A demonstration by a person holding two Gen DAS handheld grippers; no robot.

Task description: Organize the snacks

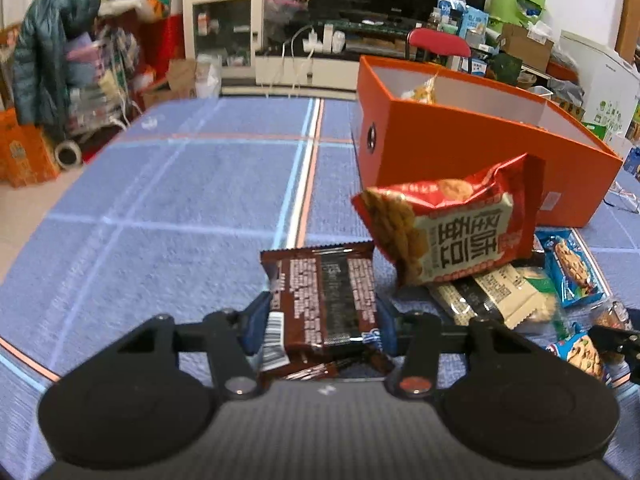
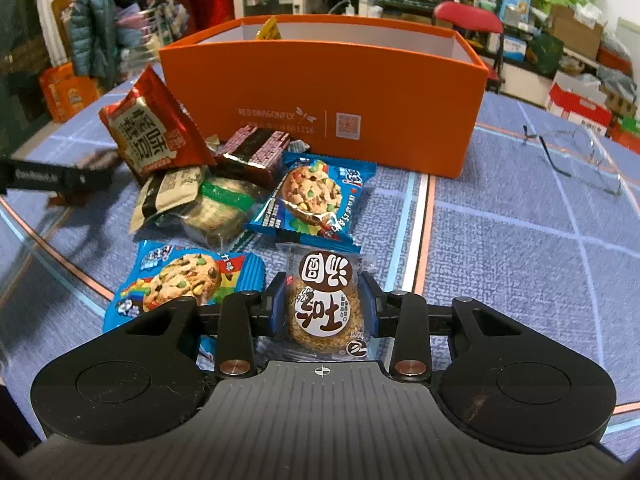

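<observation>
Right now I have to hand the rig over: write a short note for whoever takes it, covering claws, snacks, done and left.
Left claw: shut on a brown snack pack.
Right claw: shut on a round sesame cake in a clear wrapper.
Orange box: open at the far side of the blue cloth; one yellowish snack pokes above its rim.
Left on the cloth in front of the box: red pack, dark brown pack, two blue cookie packs, beige pack, green-banded pack.
Glasses lie to the right; leave them alone.
Next, probably: drop both held packs in the box, then clear the pile.
</observation>
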